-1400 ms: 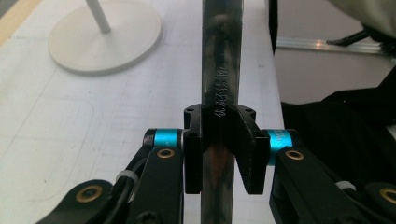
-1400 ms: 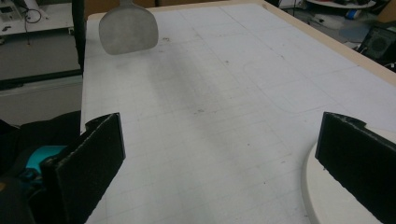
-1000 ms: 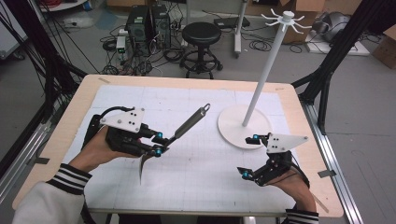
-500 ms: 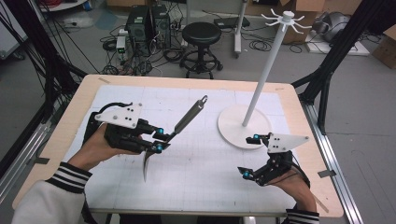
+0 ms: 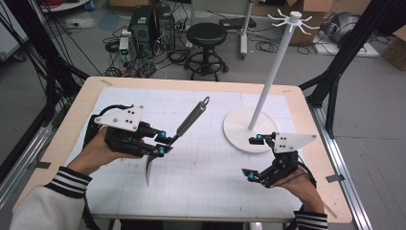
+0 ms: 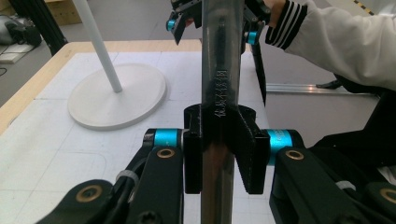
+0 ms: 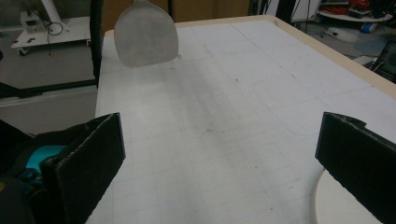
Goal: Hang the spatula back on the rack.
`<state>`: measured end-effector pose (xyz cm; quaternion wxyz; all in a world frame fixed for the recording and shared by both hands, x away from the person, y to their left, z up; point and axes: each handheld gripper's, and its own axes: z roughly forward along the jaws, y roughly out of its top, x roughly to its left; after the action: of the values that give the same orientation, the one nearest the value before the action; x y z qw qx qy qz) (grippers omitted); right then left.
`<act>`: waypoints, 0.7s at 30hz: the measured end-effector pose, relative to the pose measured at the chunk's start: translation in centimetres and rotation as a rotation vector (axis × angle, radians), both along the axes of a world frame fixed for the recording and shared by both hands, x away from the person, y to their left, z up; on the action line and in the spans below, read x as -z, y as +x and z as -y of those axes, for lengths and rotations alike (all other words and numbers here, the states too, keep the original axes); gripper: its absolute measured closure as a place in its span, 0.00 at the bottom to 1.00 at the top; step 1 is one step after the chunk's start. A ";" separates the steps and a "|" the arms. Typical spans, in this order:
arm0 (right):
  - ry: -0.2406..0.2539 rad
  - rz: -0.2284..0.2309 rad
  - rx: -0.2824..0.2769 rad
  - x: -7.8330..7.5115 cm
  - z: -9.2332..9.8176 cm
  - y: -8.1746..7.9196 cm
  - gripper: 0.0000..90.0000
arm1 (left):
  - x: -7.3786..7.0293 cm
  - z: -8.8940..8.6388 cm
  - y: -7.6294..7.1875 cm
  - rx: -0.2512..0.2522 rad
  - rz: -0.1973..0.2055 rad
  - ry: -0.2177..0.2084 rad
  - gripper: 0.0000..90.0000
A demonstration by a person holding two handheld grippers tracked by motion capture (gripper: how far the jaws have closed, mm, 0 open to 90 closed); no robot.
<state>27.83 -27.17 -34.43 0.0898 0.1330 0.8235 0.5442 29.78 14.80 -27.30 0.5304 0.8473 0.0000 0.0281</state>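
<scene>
While left claw (image 5: 163, 145) clamps spatula (image 5: 184, 125), right claw (image 5: 252, 157) gapes empty.

My left gripper (image 5: 160, 143) was black, with a grey three-cornered plate on top dotted with small dark screws, and bright blue collars at the joints behind its jaws. Brass-coloured pins sat in its black link arms, and a black cable looped from its back. My right gripper (image 5: 253, 158) matched it: black body, grey plate, blue collars, flat black pads (image 7: 359, 163). I wore white sleeves (image 5: 40, 211) with black-and-white striped cuffs (image 5: 72, 182) on both arms.
</scene>
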 end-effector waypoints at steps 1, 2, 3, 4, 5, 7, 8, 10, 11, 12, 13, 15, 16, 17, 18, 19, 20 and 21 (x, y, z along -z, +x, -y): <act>-0.001 0.000 -0.001 -0.2 -0.1 -0.1 0.00 | 0.0 0.0 0.0 -0.003 -0.001 0.003 0.83; -0.005 0.004 -0.004 -0.5 -0.1 -0.1 0.00 | 0.1 0.0 0.0 -0.004 -0.002 0.005 0.83; -0.005 0.005 -0.012 -0.7 -0.2 -0.1 0.00 | 0.1 0.1 0.1 -0.002 0.000 0.008 0.83; -0.009 0.009 -0.020 -1.0 -0.3 -0.2 0.00 | 0.2 0.1 0.1 -0.002 -0.003 0.006 0.83; -0.013 0.011 -0.030 -1.4 -0.4 -0.2 0.00 | 0.2 0.2 0.1 0.000 0.000 0.009 0.83; -0.024 0.016 -0.048 -2.1 -0.7 -0.3 0.01 | 0.3 0.3 0.1 0.001 -0.001 0.012 0.83; -0.027 0.019 -0.057 -2.5 -0.9 -0.3 0.00 | 0.3 0.3 0.1 0.001 -0.001 0.014 0.83; -0.027 0.019 -0.067 -3.1 -1.2 -0.2 0.01 | 0.4 0.3 0.1 0.002 0.000 0.017 0.83; -0.030 0.020 -0.074 -3.6 -1.3 -0.2 0.00 | 0.4 0.3 0.0 0.003 -0.002 0.017 0.83; -0.028 0.021 -0.082 -4.0 -1.5 -0.2 0.01 | 0.4 0.4 0.0 0.005 -0.002 0.014 0.83; -0.031 0.026 -0.090 -4.3 -1.6 -0.2 0.01 | 0.5 0.4 0.0 0.006 -0.003 0.013 0.83; -0.039 0.026 -0.094 -5.1 -1.9 -0.2 0.01 | 0.5 0.4 0.0 0.007 -0.003 0.017 0.83; -0.046 0.027 -0.099 -5.4 -2.0 -0.2 0.00 | 0.5 0.3 0.0 0.010 0.000 0.022 0.83; -0.051 0.032 -0.099 -5.8 -2.2 -0.2 0.01 | 0.5 0.4 0.0 0.010 -0.001 0.021 0.83; -0.055 0.032 -0.103 -6.1 -2.4 -0.2 0.00 | 0.5 0.3 0.0 0.011 -0.002 0.022 0.83; -0.056 0.038 -0.110 -6.5 -2.5 -0.1 0.00 | 0.6 0.3 0.0 0.010 -0.006 0.019 0.83; -0.055 0.041 -0.112 -6.8 -2.7 -0.1 0.00 | 0.7 0.3 -0.1 0.012 -0.006 0.013 0.83; -0.051 0.041 -0.119 -7.2 -2.9 -0.1 0.01 | 0.7 0.3 0.0 0.013 -0.001 0.016 0.83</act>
<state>27.76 -24.24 -27.25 0.0778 0.0704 0.8414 0.5301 29.73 14.50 -27.95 0.5237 0.8515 -0.0057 0.0242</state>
